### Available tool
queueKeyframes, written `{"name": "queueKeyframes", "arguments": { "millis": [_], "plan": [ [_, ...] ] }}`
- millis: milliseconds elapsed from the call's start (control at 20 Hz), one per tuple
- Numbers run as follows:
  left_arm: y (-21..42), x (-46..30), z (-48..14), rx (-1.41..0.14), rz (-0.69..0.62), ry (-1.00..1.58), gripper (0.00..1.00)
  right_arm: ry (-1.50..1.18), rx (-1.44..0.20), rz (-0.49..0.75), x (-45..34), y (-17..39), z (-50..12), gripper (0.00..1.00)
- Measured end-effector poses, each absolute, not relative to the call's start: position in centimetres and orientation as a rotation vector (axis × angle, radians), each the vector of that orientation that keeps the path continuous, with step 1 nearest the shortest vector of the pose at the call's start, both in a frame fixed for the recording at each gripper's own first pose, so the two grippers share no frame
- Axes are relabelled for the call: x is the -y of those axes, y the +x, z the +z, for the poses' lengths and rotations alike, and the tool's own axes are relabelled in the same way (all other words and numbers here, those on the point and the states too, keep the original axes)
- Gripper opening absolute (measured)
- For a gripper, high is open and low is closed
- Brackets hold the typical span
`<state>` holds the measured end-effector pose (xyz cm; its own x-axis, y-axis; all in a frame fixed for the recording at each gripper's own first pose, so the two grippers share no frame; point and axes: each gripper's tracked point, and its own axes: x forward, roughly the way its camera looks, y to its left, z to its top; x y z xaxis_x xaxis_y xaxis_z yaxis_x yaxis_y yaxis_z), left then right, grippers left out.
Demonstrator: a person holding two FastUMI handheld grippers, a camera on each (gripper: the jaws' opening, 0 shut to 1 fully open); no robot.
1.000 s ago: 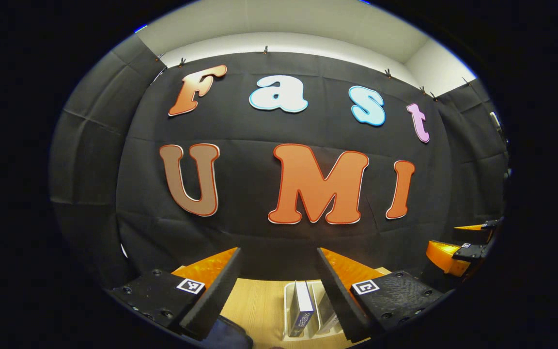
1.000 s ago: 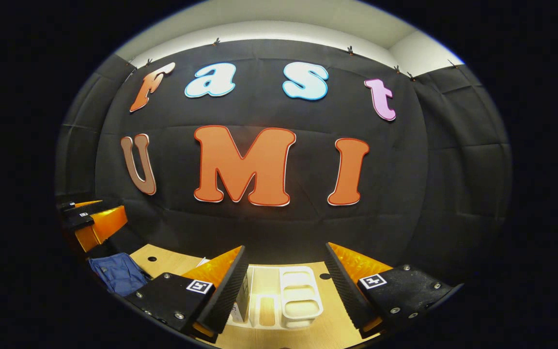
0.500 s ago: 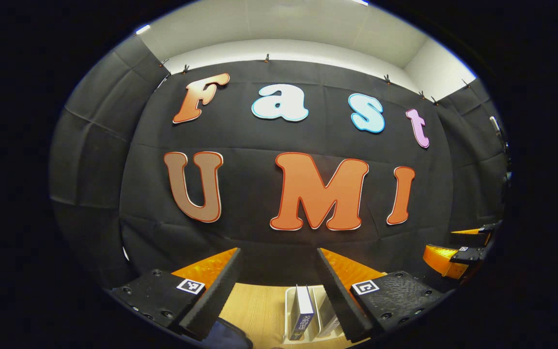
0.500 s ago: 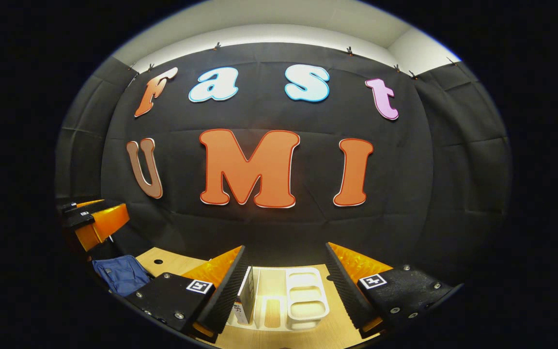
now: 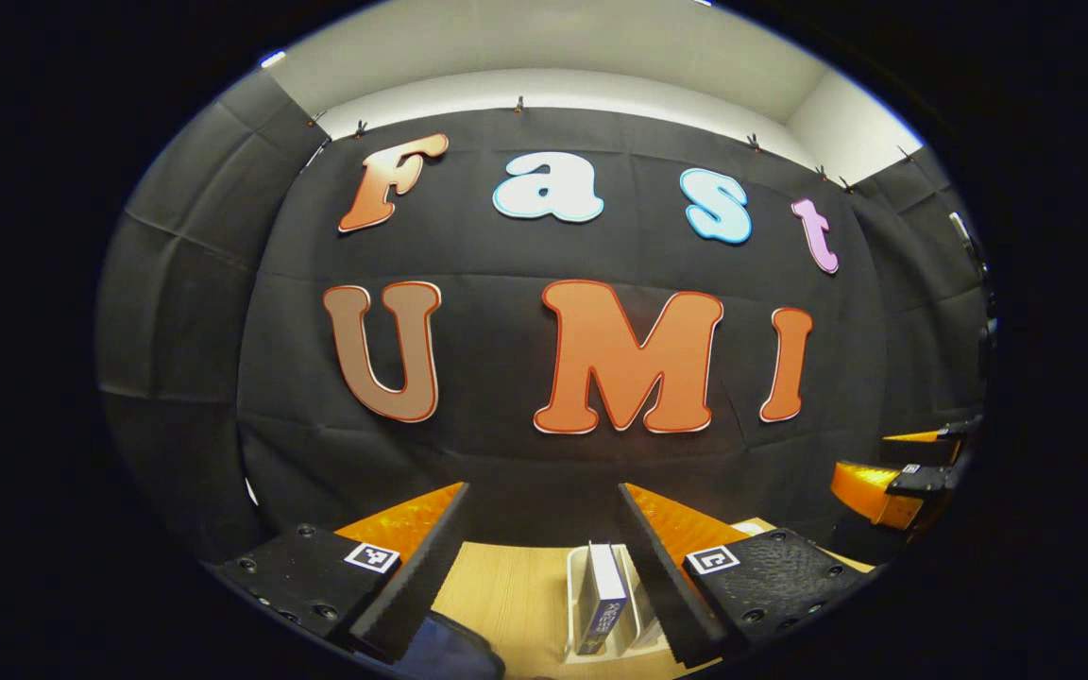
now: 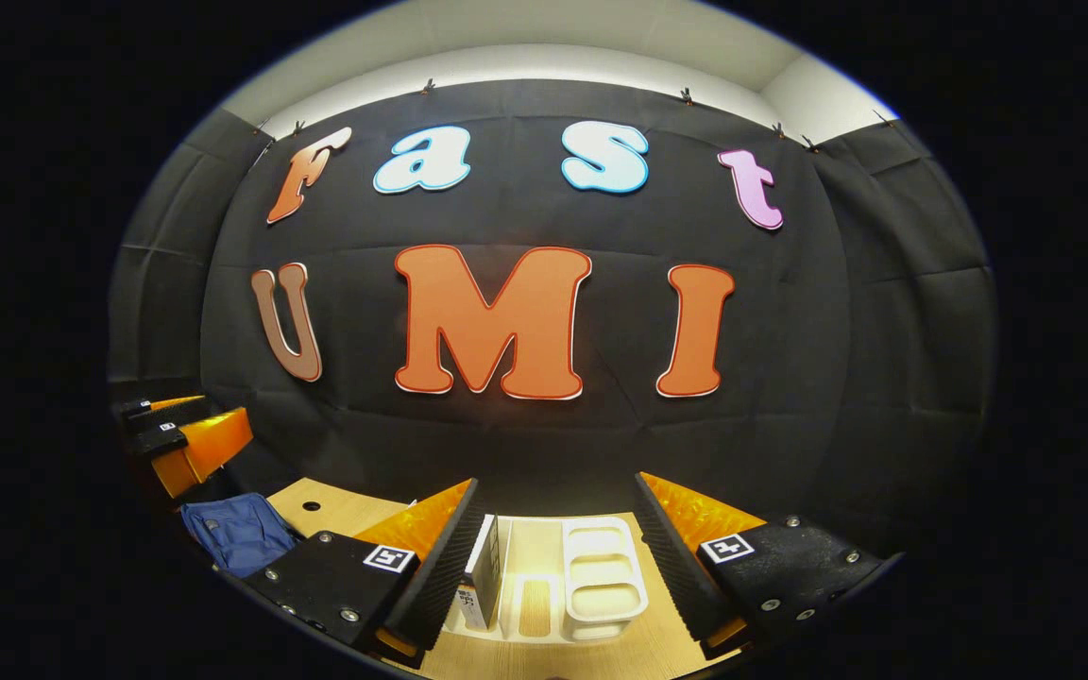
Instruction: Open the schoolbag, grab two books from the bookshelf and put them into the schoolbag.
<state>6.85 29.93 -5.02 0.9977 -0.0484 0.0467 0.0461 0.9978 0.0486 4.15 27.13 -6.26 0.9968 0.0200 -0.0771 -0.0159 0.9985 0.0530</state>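
Left gripper [image 5: 544,543]: jaws spread wide, holding nothing; raised above the tabletop [image 5: 506,595], aimed at the booth wall.
Right gripper [image 6: 553,534]: jaws likewise apart and empty; level with its partner, which appears at the left edge of the right gripper view.
Schoolbag [image 6: 237,534]: blue fabric, lying on the tabletop left of the bookshelf; a corner of it sits below the left jaws in the left gripper view. Whether its zip is open cannot be told from here.
Bookshelf [image 6: 596,576]: white plastic rack with divided slots, standing on the tabletop ahead of the right gripper, well apart from the bag.
Book [image 5: 605,600]: upright in a slot of the rack, spine with a dark blue lower part facing the left gripper; a further volume beside it is partly hidden by a finger.
Step in hand (judged): start of the task; opening the schoolbag comes first.
Handling advice: lower the left gripper toward the bag, tilting the camera down so the zip pull comes into sight before closing on it.
Second hand: use the right gripper to pin the fabric so the soft bag does not drag along the tabletop.
Risk: limp cloth may bunch between the jaws; grip the pull tab, not the cloth.
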Motion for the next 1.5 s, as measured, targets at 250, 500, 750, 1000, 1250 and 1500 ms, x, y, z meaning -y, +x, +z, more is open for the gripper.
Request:
{"name": "queueKeyframes", "arguments": {
  "millis": [250,500,750,1000,1250,1500],
  "plan": [
    [7.2,-33.5,-11.3,-0.100,-0.020,0.174,0.94,0.053,-0.106,0.007,-26.2,4.2,-7.6,0.94],
    [5.8,-35.3,-20.0,-0.266,0.000,0.332,0.96,0.040,-0.118,-0.026,-24.6,4.6,-8.6,0.94],
    [3.8,-37.4,-31.1,-0.535,0.042,0.563,0.96,0.028,-0.137,-0.083,-22.0,5.0,-9.6,0.94],
    [1.6,-38.9,-38.7,-0.682,0.040,0.764,0.97,0.008,-0.163,-0.128,-20.2,4.9,-10.8,0.94],
    [1.3,-40.4,-42.3,-0.739,0.060,0.898,0.96,-0.013,-0.193,-0.150,-19.5,4.8,-12.0,0.94],
    [-1.1,-40.1,-43.7,-0.838,0.072,0.867,0.94,-0.033,-0.215,-0.136,-20.2,4.9,-12.9,0.94]
  ]
}}
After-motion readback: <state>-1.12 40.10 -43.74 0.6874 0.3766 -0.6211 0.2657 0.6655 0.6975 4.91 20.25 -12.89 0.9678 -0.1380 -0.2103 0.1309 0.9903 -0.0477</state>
